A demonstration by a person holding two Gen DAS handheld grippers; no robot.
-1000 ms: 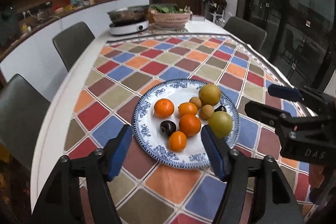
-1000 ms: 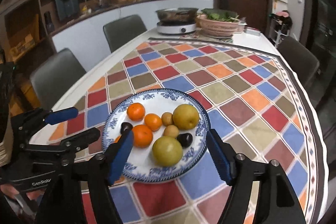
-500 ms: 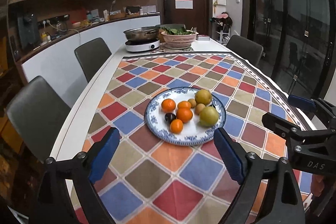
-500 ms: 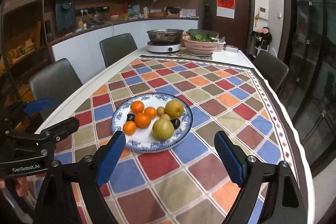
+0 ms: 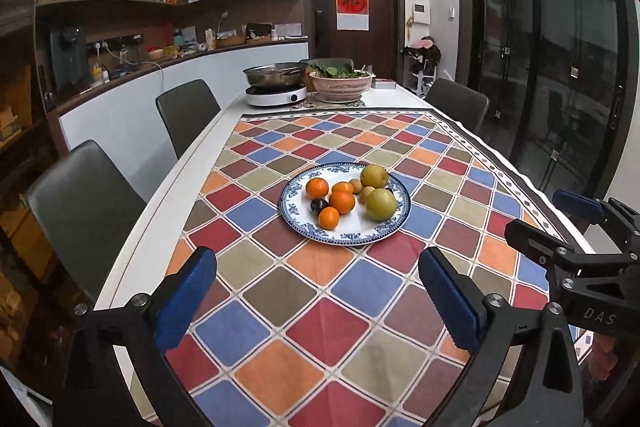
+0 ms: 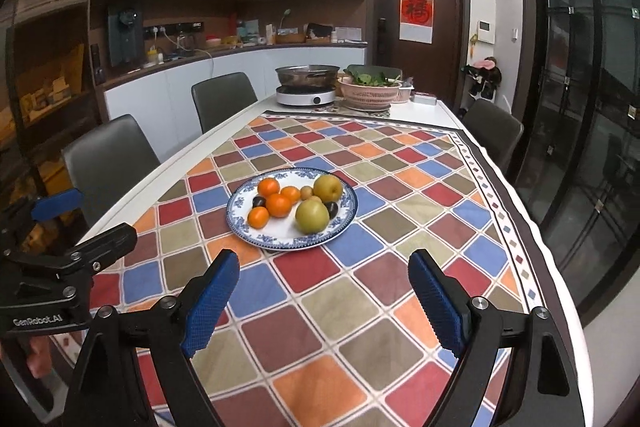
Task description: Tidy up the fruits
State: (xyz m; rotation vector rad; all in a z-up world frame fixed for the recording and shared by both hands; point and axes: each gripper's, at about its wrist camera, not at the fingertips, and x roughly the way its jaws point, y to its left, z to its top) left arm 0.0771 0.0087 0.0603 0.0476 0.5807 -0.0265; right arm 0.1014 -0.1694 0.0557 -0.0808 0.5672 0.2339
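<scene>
A blue-and-white patterned plate [image 5: 298, 227] [image 6: 276, 241] sits on the checkered tablecloth. It holds several oranges [image 5: 341, 201] [image 6: 278, 205], two yellow-green pears [image 5: 380, 204] [image 6: 311, 216], dark plums [image 5: 319, 205] [image 6: 331, 208] and small tan fruits [image 5: 355, 185]. My left gripper [image 5: 316, 295] is open and empty, well back from the plate. My right gripper [image 6: 322, 297] is open and empty, also short of the plate. Each gripper shows at the edge of the other's view: the right one [image 5: 556, 223] and the left one [image 6: 84, 215].
A pot on a white induction cooker [image 5: 276, 95] and a pink basket of greens [image 5: 342, 85] stand at the table's far end. Grey chairs [image 5: 188, 119] line the left side, and one [image 5: 456, 103] stands at the right. Dark glass doors are at the right.
Both grippers have pulled back and up from the plate, which now looks smaller and farther away. Both stay open and empty. The fruit has not moved.
</scene>
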